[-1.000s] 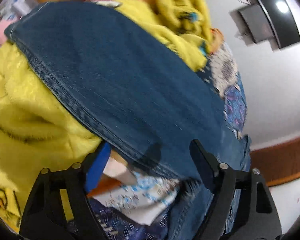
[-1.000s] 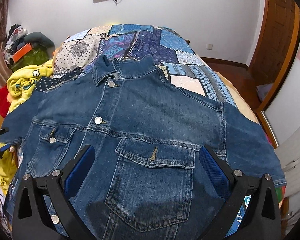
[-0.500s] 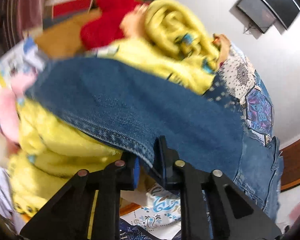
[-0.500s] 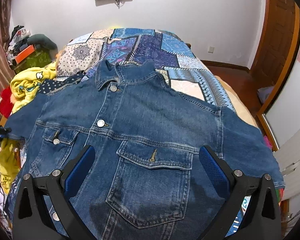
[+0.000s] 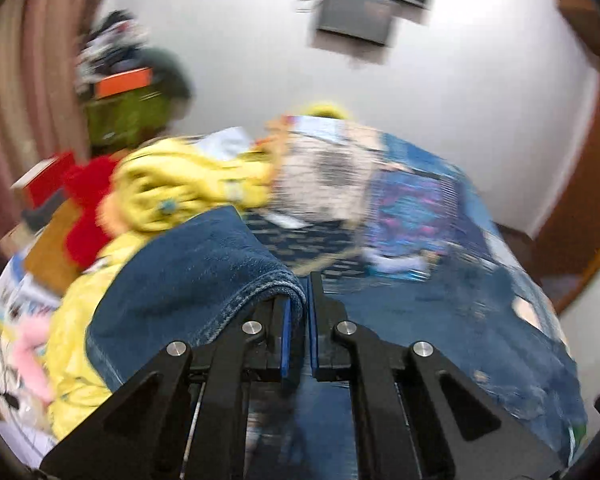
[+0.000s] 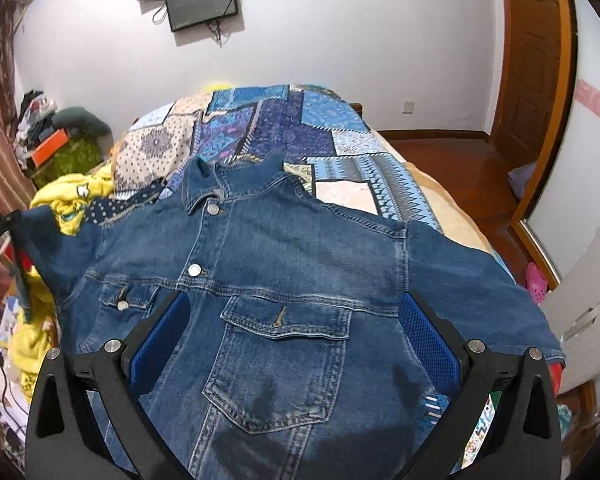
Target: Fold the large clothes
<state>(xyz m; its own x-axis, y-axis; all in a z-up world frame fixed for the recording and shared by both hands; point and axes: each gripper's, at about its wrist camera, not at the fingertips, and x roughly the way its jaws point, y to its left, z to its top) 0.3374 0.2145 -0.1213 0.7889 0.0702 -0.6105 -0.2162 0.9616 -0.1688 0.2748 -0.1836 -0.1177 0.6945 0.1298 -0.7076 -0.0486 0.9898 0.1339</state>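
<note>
A blue denim jacket (image 6: 284,264) lies front up on the patchwork bedspread (image 6: 284,124), collar toward the far wall. My left gripper (image 5: 299,312) is shut on the cuff hem of the jacket's left sleeve (image 5: 188,276) and holds it lifted; it also shows at the left edge of the right wrist view (image 6: 8,216). My right gripper (image 6: 292,344) is open and empty, hovering above the chest pocket (image 6: 280,364) with blue pads either side.
Yellow plush clothes (image 5: 168,188) and a red item (image 5: 86,208) pile up left of the bed. A screen (image 6: 202,0) hangs on the far wall. A wooden door (image 6: 532,60) and white drawers (image 6: 584,280) stand at right.
My left gripper closed on the sleeve hem and lifted it up and inward over the jacket. My right gripper stayed open and moved slightly back.
</note>
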